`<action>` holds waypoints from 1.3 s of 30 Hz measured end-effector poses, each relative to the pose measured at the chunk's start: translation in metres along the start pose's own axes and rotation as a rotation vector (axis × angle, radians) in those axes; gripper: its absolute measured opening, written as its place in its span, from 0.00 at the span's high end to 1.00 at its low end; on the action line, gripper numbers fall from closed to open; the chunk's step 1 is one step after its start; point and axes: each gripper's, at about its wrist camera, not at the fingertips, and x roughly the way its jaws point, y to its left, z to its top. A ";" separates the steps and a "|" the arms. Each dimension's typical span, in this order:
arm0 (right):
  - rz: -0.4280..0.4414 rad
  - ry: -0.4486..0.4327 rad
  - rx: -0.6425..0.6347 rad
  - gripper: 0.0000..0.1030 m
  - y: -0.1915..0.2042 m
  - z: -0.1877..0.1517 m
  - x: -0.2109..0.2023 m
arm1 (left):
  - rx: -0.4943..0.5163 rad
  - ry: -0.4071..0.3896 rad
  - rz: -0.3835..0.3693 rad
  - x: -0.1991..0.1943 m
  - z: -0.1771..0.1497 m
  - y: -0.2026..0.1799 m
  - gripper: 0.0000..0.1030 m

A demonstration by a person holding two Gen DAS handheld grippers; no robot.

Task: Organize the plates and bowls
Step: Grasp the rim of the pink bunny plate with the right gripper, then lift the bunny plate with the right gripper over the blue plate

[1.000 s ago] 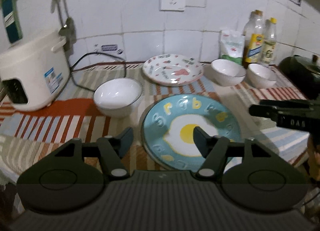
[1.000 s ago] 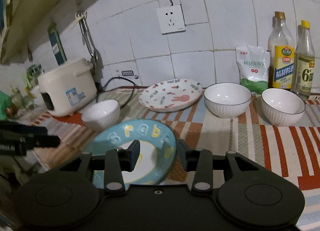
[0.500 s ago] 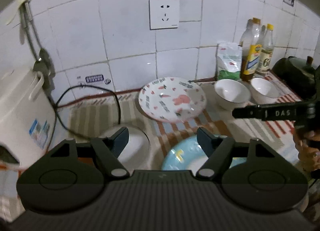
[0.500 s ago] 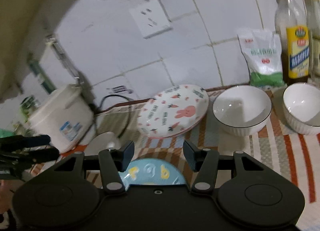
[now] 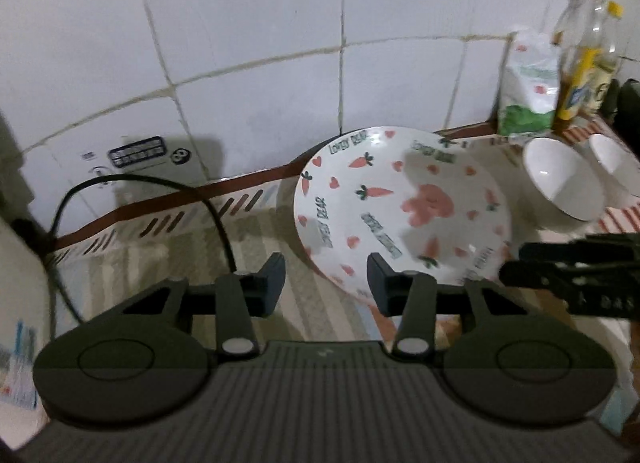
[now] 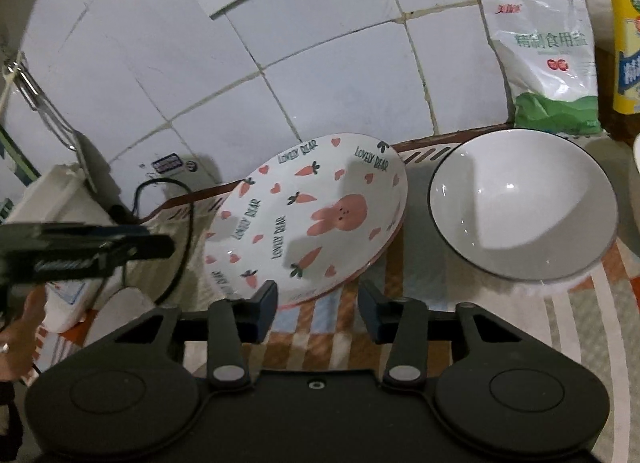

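Fingers of the left gripper point(image 5: 326, 281) and the right gripper point(image 6: 317, 305) are spread, pinching nothing. Beyond them at 12 o'clock, the rabbit plate point(image 6: 306, 215) lies on the striped tabletop point(image 6: 416, 291); a white bowl point(image 6: 522, 205) sits at its 3 o'clock.

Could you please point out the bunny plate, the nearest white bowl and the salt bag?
bunny plate point(image 6: 308, 219): right wrist view, middle of its face.
white bowl point(image 6: 520, 211): right wrist view, inner wall.
salt bag point(image 6: 548, 59): right wrist view, printed front.
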 end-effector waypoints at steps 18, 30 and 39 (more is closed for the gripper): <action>-0.078 0.092 -0.097 0.54 0.003 0.017 0.044 | -0.077 0.118 -0.027 0.086 0.029 0.021 0.81; -0.029 0.044 0.018 0.70 -0.012 0.017 0.035 | 0.016 0.071 0.075 0.067 0.024 -0.004 0.80; -0.001 0.007 -0.014 0.70 0.000 0.024 0.028 | 0.001 0.013 0.103 0.018 0.017 -0.012 0.80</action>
